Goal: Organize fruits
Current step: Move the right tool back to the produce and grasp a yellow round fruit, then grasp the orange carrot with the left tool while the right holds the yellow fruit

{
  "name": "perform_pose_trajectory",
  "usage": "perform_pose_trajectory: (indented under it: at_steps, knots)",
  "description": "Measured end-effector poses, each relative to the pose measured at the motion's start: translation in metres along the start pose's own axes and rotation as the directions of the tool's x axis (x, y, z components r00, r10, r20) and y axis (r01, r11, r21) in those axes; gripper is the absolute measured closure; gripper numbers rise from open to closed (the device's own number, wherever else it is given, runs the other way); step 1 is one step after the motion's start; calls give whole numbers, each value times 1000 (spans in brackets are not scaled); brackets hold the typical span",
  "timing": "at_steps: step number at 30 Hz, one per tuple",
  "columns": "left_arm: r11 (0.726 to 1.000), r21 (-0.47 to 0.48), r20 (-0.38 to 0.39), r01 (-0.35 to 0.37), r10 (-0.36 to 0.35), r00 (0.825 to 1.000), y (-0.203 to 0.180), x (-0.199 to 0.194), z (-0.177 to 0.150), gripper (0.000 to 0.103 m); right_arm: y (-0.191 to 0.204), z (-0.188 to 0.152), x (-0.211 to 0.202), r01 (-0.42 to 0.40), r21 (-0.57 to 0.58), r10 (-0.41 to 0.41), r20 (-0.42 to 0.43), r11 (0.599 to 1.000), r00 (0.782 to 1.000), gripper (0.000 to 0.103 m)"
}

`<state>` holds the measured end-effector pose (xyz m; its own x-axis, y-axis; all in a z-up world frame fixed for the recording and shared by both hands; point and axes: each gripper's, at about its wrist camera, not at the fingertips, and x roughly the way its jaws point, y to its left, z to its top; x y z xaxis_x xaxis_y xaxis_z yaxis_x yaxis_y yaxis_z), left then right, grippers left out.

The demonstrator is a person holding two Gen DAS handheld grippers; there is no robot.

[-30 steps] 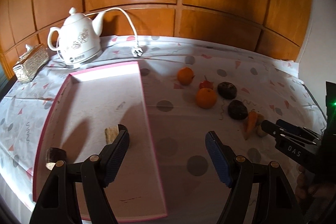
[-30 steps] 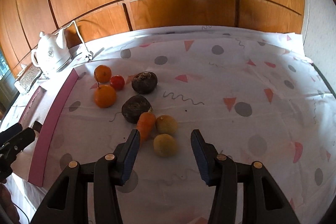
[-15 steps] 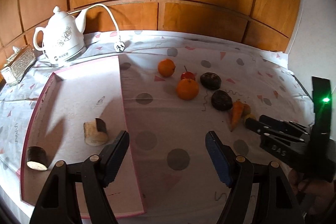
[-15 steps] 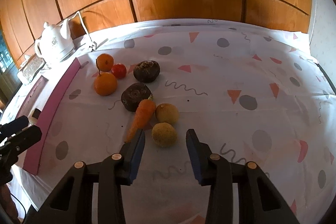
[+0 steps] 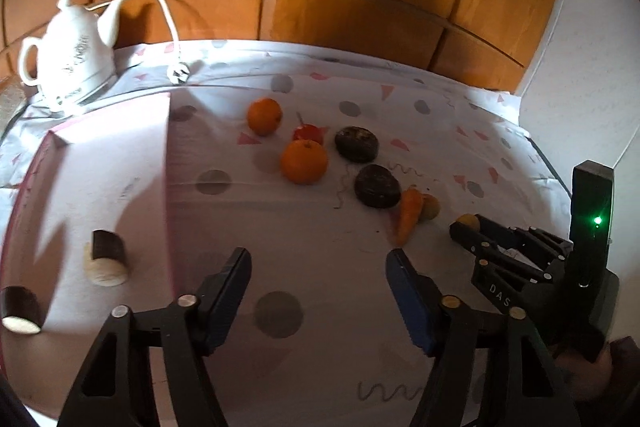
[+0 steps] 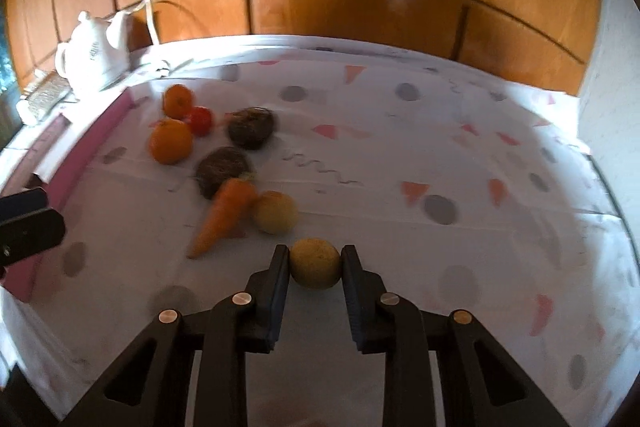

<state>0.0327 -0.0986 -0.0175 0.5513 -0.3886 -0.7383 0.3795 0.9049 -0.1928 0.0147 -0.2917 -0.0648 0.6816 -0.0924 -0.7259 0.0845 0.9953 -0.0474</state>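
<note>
My right gripper (image 6: 315,259) is shut on a yellow-brown round fruit (image 6: 315,263) just above the cloth; the fruit also shows in the left wrist view (image 5: 469,221). Near it lie a second yellow fruit (image 6: 276,213), a carrot (image 6: 224,217), two dark round fruits (image 6: 222,171) (image 6: 251,127), two oranges (image 6: 171,146) (image 6: 178,100) and a small red fruit (image 6: 200,120). My left gripper (image 5: 318,267) is open and empty over the cloth, beside the pink-rimmed tray (image 5: 168,131). The tray holds two dark-skinned cut pieces (image 5: 106,259) (image 5: 20,309).
A white teapot kettle (image 5: 72,63) with its cord and plug (image 5: 179,75) stands at the back left. Wood panelling runs behind the table. A white wall (image 5: 580,47) closes the right side. The cloth to the right (image 6: 480,187) is bare.
My right gripper moved forward and closed on the nearest yellow fruit. My left gripper shifted right, away from the tray, and stayed open.
</note>
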Motion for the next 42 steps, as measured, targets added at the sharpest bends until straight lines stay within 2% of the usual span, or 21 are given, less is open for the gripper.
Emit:
perform_pose_trajectory:
  at_steps: [2, 6, 10, 12, 18, 23, 26, 29, 34, 37, 40, 42]
  knots:
    - [1000, 9, -9, 28, -28, 1000, -5, 5, 1, 42, -9, -2, 3, 44, 16, -44, 0, 999, 999, 77]
    - [997, 22, -34, 68, -67, 997, -16, 20, 5, 50, -24, -5, 7, 54, 70, -54, 5, 996, 999, 77]
    - [994, 40, -62, 105, -102, 993, -29, 35, 10, 65, -30, -7, 9, 21, 105, -22, 15, 994, 1000, 77]
    - [991, 45, -78, 123, -119, 990, -35, 42, 12, 69, -32, -8, 9, 4, 122, -6, 19, 993, 1000, 77]
    - [986, 70, -96, 154, -147, 984, -54, 58, 17, 74, -34, -9, 10, -17, 142, 13, 26, 990, 1000, 77]
    - [986, 82, -112, 146, -137, 984, -62, 73, 18, 75, -35, -10, 11, -22, 151, 18, 26, 988, 999, 76]
    - [986, 96, -116, 135, -123, 986, -67, 81, 19, 79, -35, -11, 12, -25, 154, 21, 28, 988, 999, 76]
    - [987, 108, -106, 118, -106, 989, -70, 86, 19, 88, -35, -11, 12, -27, 157, 23, 30, 987, 999, 76]
    - [987, 123, -76, 105, -96, 992, -70, 84, 16, 88, -36, -12, 12, -30, 159, 25, 34, 987, 999, 76]
    - [987, 136, -35, 80, -76, 997, -63, 70, 9, 88, -36, -12, 12, -32, 160, 27, 34, 987, 999, 76]
    - [995, 75, -33, 60, -57, 998, -42, 64, -2, 88, -36, -12, 13, -33, 160, 28, 33, 987, 999, 76]
    - [995, 72, -8, 64, -64, 998, -36, 61, -8, 88, -36, -12, 13, -35, 161, 30, 34, 986, 999, 76]
